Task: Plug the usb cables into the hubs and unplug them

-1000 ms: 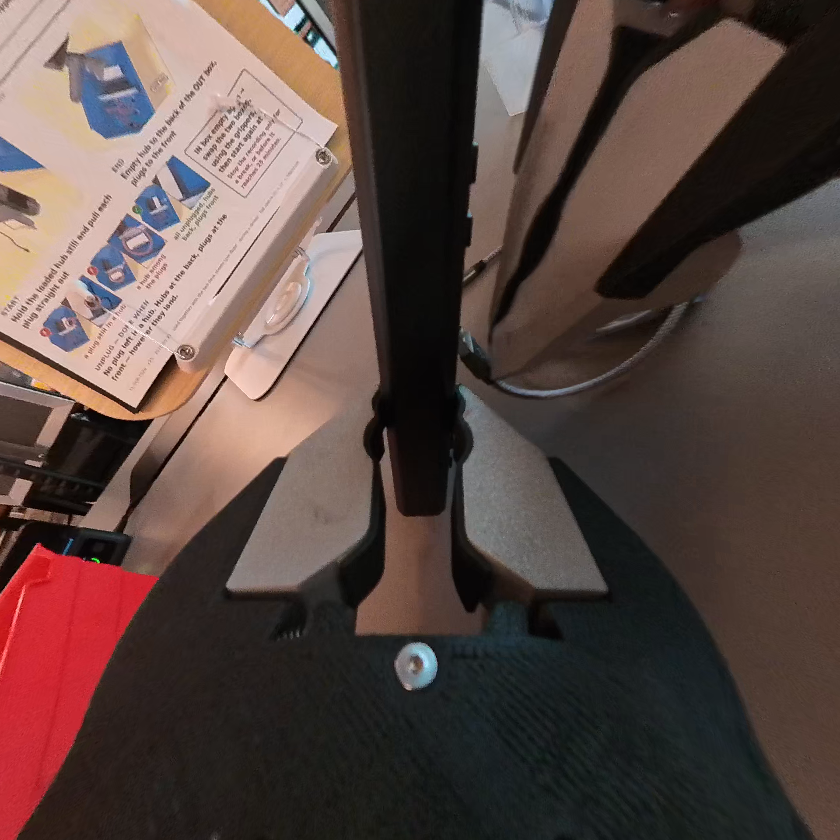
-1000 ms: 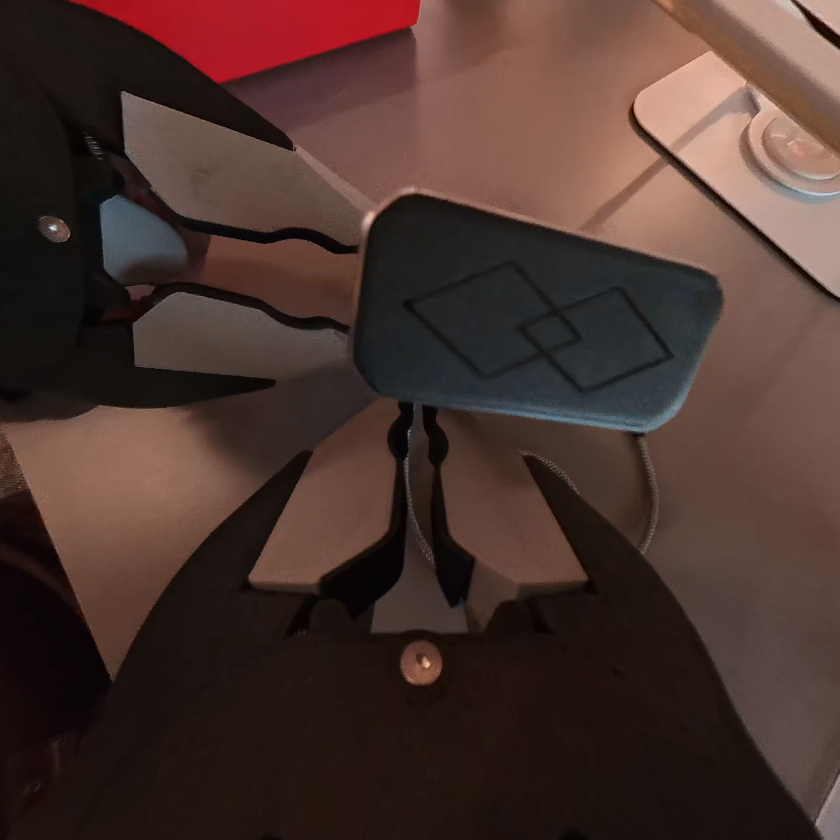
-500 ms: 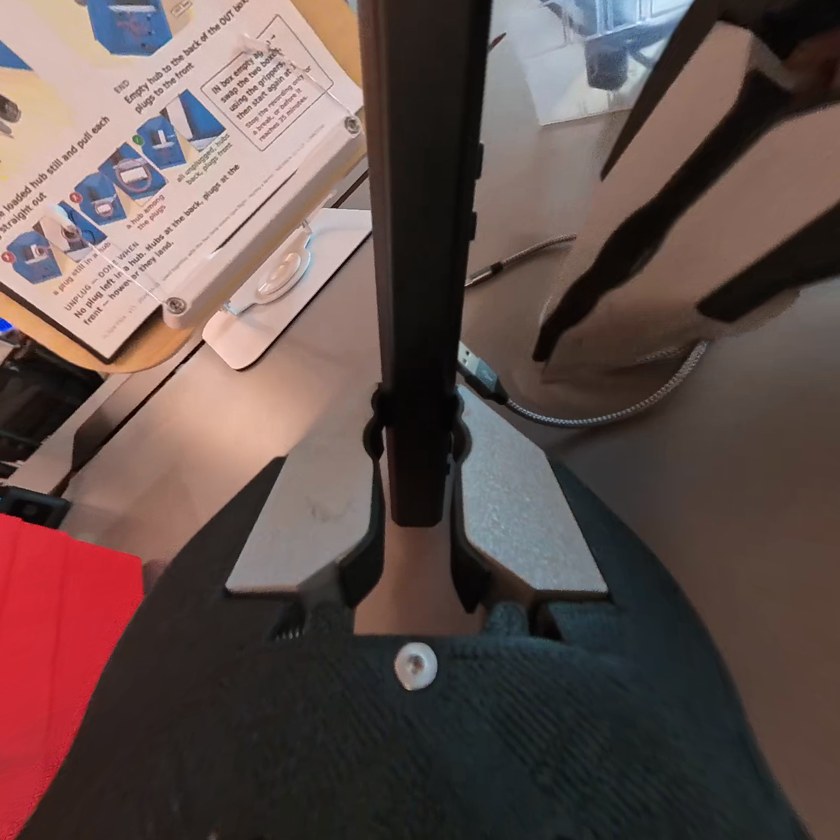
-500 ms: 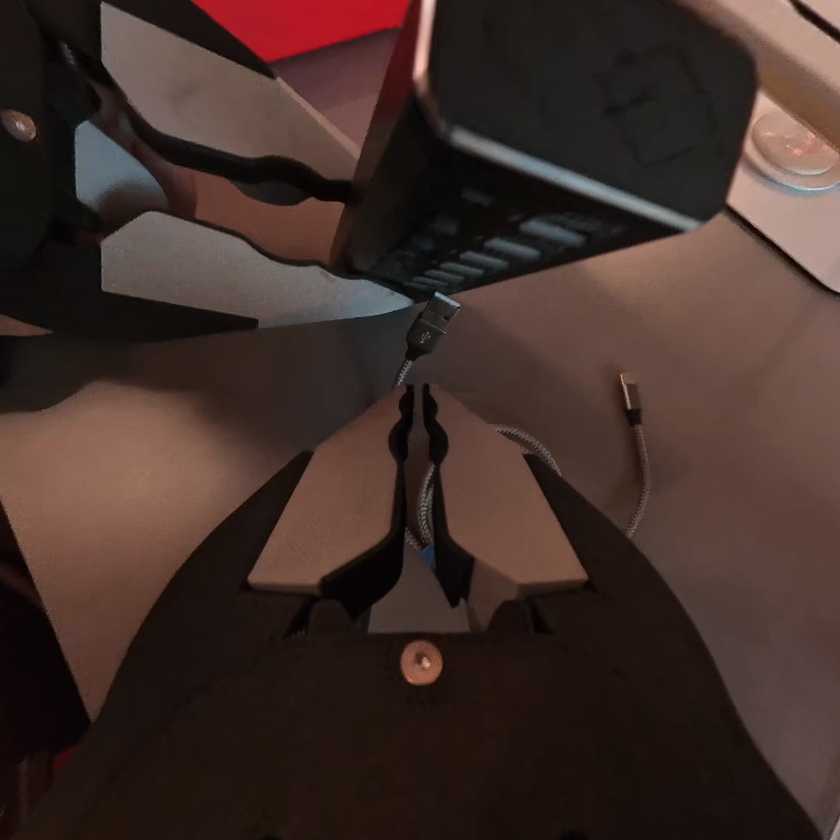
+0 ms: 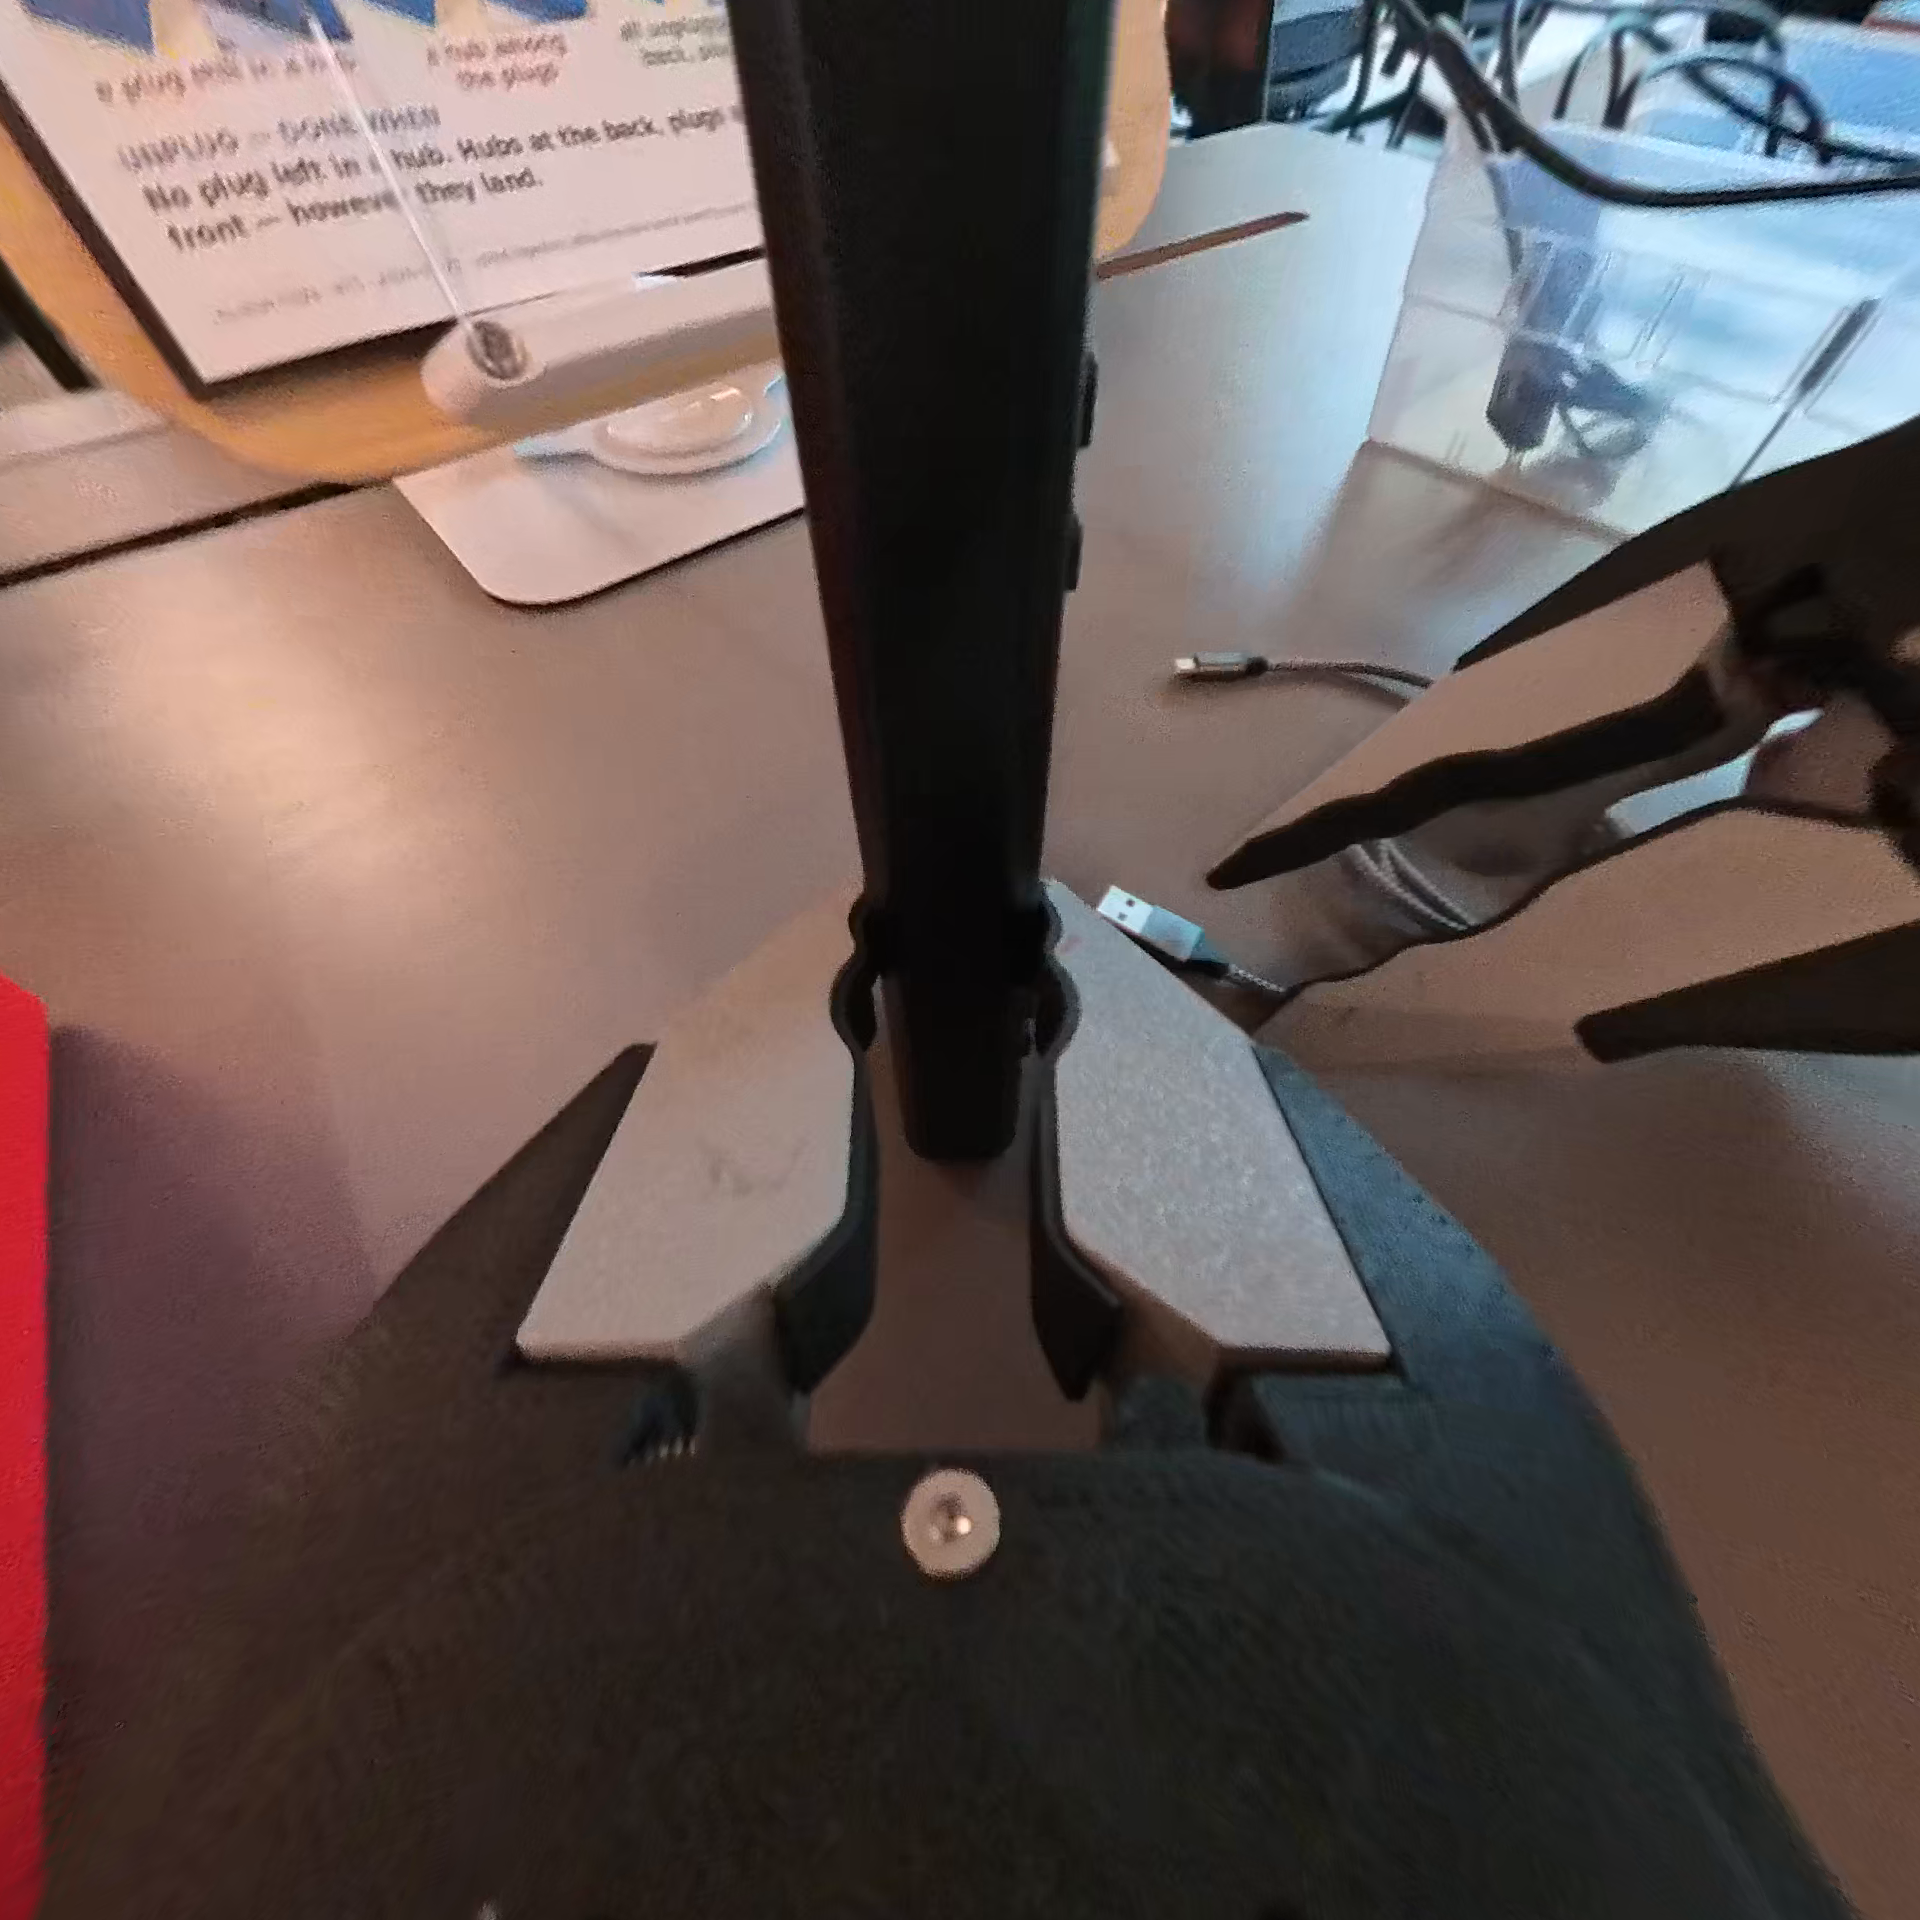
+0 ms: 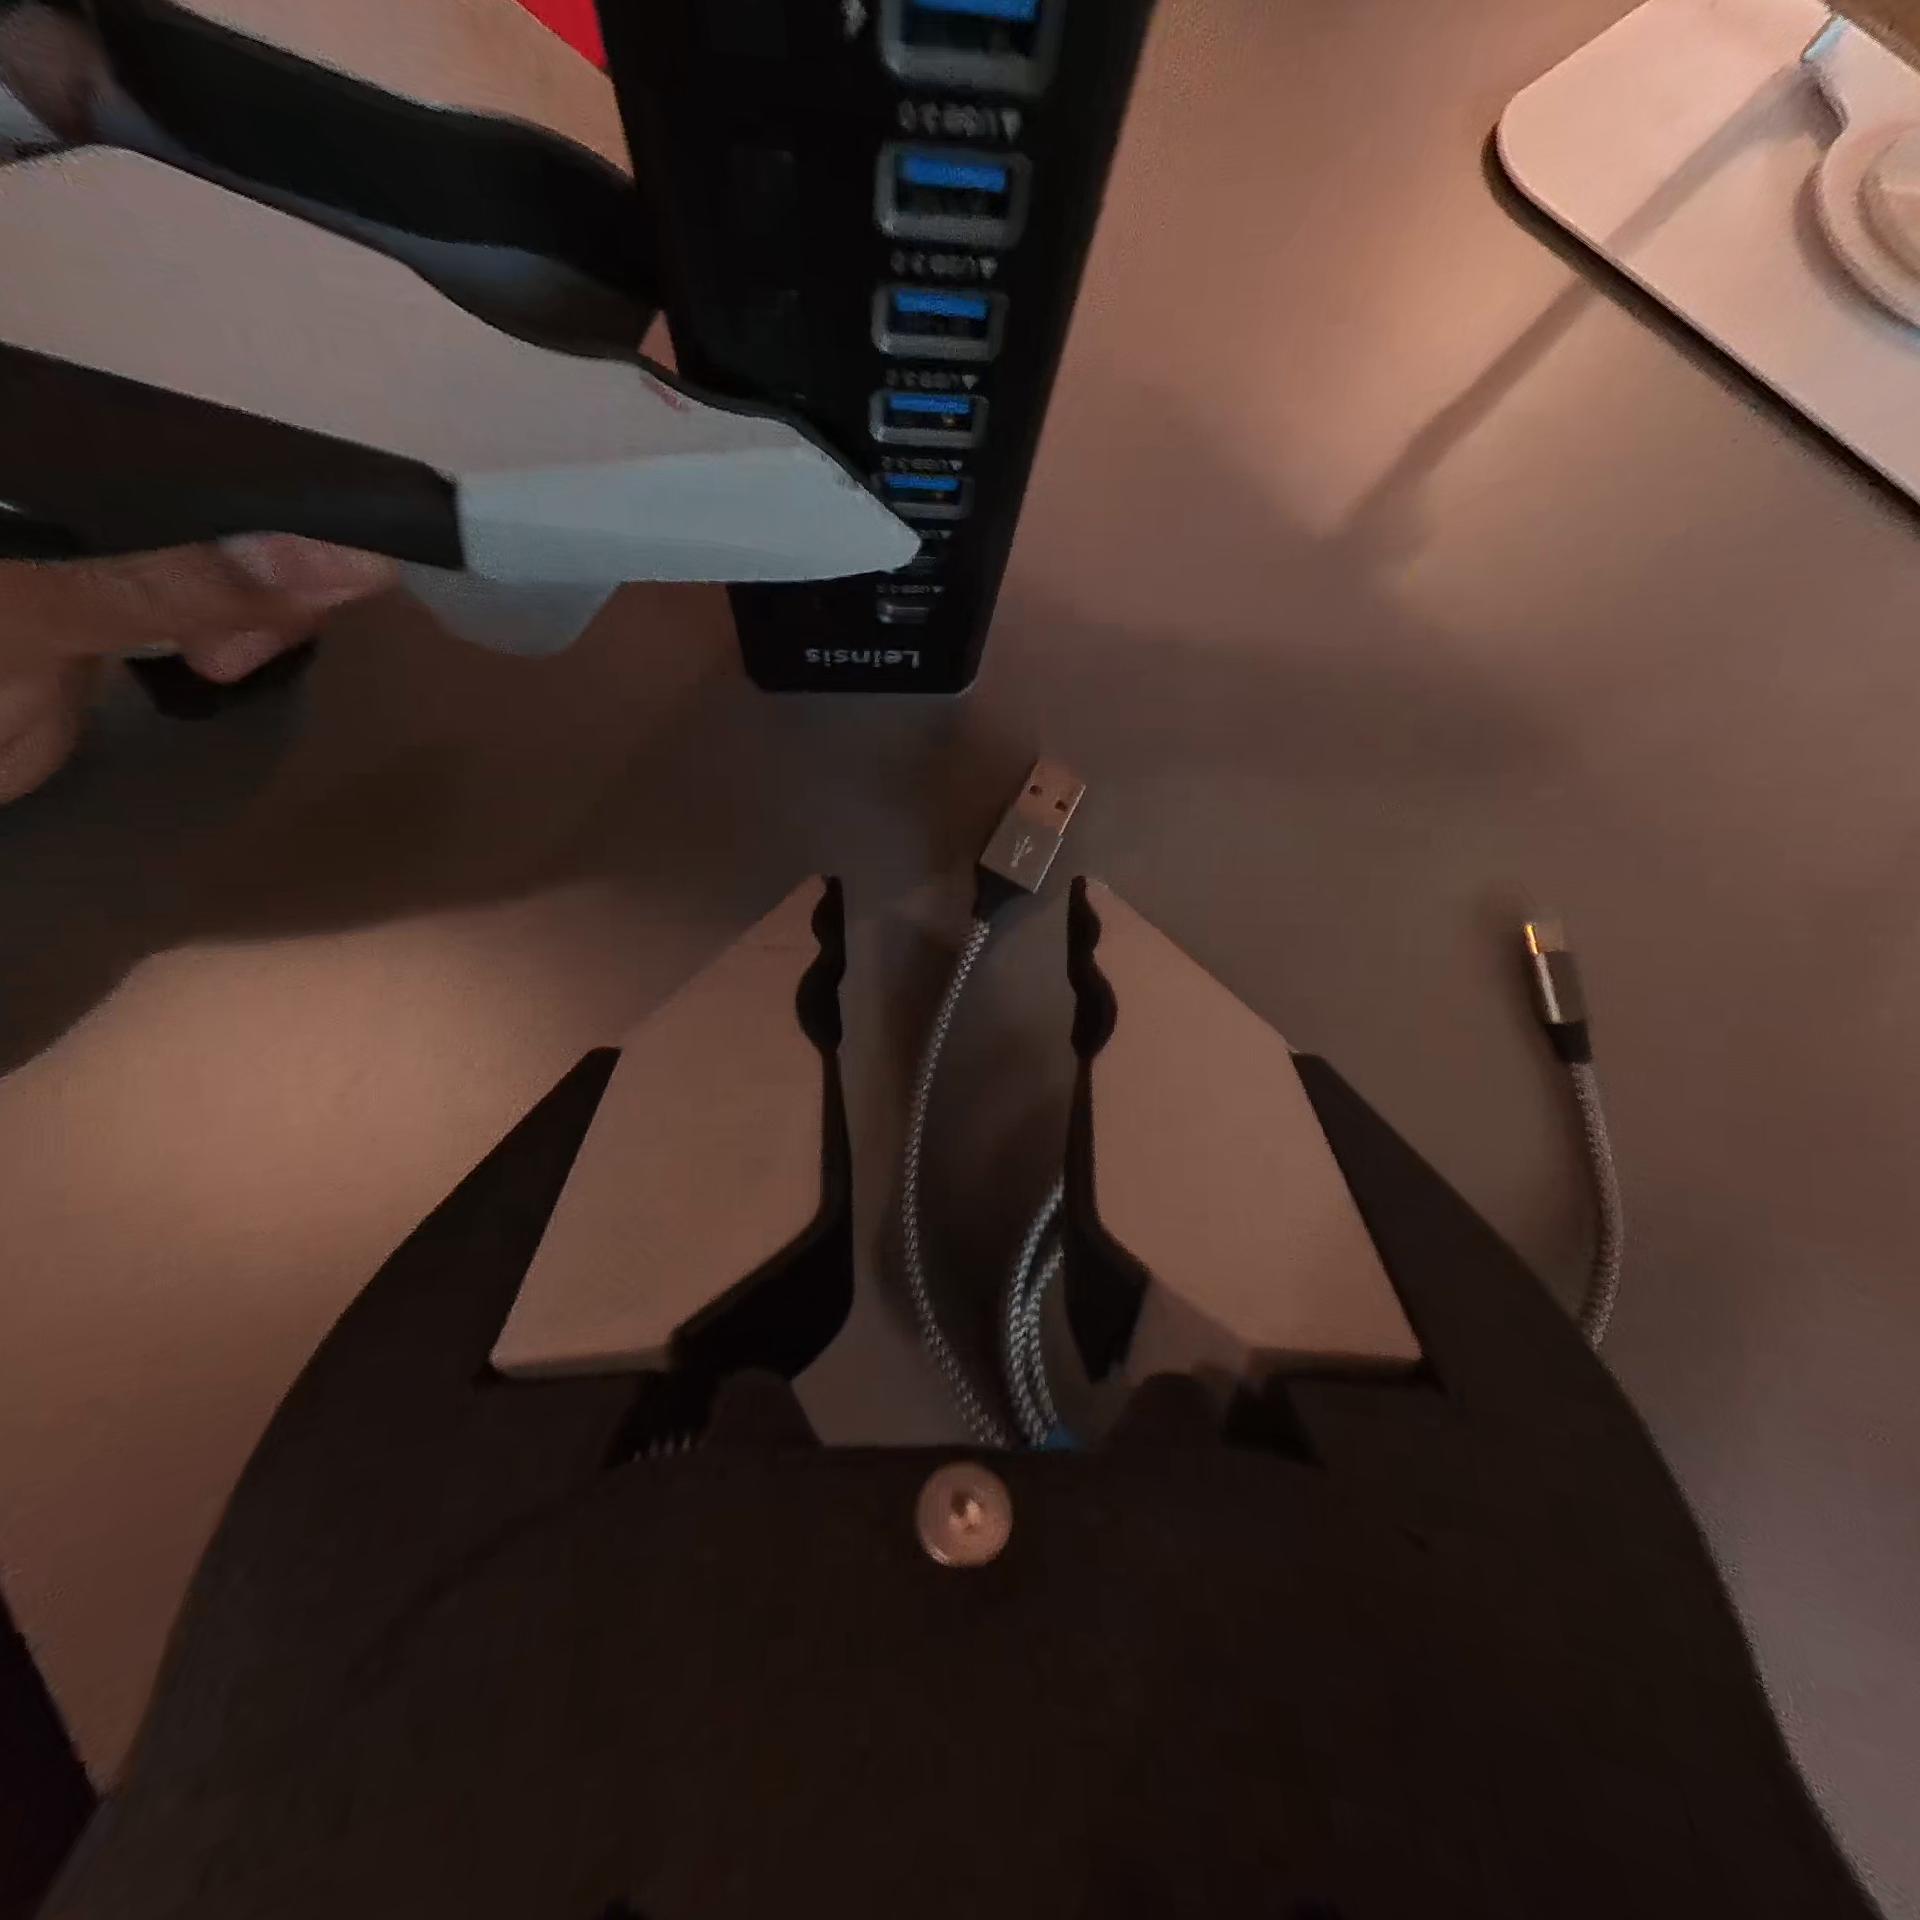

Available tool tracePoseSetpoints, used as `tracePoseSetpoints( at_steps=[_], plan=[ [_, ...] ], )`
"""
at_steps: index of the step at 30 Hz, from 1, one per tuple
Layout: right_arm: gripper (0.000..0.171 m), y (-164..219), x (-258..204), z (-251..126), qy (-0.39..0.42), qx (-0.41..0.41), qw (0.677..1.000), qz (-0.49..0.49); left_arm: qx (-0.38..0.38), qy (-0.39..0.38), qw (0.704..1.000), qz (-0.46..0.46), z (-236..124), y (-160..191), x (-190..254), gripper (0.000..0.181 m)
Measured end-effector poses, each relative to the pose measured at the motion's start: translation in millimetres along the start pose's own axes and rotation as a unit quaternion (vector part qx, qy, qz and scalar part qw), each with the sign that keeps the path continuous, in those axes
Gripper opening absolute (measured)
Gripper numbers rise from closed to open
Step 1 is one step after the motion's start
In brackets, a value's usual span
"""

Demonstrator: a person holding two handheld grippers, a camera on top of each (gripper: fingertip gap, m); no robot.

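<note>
The left gripper [image 5: 951,961] is clamped on the narrow end of a black hub [image 5: 935,520], which stands up out of the jaws and fills the middle of the left wrist view. In the right wrist view the same hub [image 6: 883,343] hangs above the table [image 6: 1351,644] with its row of blue-tongued sockets facing the camera; none of the sockets in view has a plug in it. One pale finger [image 6: 675,499] of the left gripper lies across the lower sockets and hides part of them. The right gripper [image 6: 951,904] stands open, its jaws well apart and gripping nothing. A braided cable [image 6: 935,1091] runs up between them on the table, and its flat metal plug [image 6: 1029,831] lies just past the fingertips, pointing toward the hub's lower end but apart from it. The cable's other, smaller plug [image 6: 1553,971] rests on the table off to the right. A white stand base [image 6: 1662,260] sits at the far right corner, and in the left wrist view it carries a board with a printed sheet [image 5: 416,177]. Beyond the table's far side stands a clear plastic box [image 5: 1662,343] with dark cords in it. A red object [image 5: 21,1351] shows at the left edge.
</note>
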State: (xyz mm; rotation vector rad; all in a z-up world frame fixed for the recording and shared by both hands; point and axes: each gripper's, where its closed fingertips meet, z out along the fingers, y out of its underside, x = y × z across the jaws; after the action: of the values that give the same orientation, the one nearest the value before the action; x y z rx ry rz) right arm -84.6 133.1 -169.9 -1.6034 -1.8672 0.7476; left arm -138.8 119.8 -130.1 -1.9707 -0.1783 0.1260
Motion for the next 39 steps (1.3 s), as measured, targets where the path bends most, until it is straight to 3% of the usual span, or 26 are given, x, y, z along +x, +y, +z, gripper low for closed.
tracePoseSetpoints(
  at_steps=[3,5,9,13,16,18,27,33,39],
  plan=[
    [0.041,-11,8,0,0.017,0.011,1.0,-0.005,0.001,0.006,1.0,-0.014,-1,0,-3,0.026],
    [0.043,-35,8,-13,0.009,0.073,0.997,-0.01,0.0,0.004,1.0,-0.001,-1,1,-1,0.026],
    [0.056,-78,-12,-35,-0.081,0.194,0.978,-0.004,0.0,0.004,1.0,0.013,-1,1,2,0.025],
    [0.071,-99,-12,-34,-0.111,0.218,0.97,-0.005,0.0,0.009,1.0,0.018,-1,0,4,0.026],
    [0.067,-114,-17,-29,-0.129,0.231,0.964,-0.021,0.0,0.015,0.999,0.035,-1,0,9,0.026],
    [0.056,-117,-17,-24,-0.13,0.232,0.964,-0.03,-0.003,0.011,0.999,0.046,-1,1,11,0.026],
    [0.056,-109,-34,-34,-0.146,0.221,0.964,-0.033,0.002,0.013,0.995,0.094,4,-1,24,0.031],
    [0.056,-106,-40,-39,-0.096,0.222,0.965,-0.105,-0.005,0.014,0.995,0.097,3,1,25,0.029],
    [0.054,-115,-49,-59,-0.187,0.271,0.942,-0.071,0.031,0.038,0.996,0.068,-6,-8,25,0.027]
  ],
)
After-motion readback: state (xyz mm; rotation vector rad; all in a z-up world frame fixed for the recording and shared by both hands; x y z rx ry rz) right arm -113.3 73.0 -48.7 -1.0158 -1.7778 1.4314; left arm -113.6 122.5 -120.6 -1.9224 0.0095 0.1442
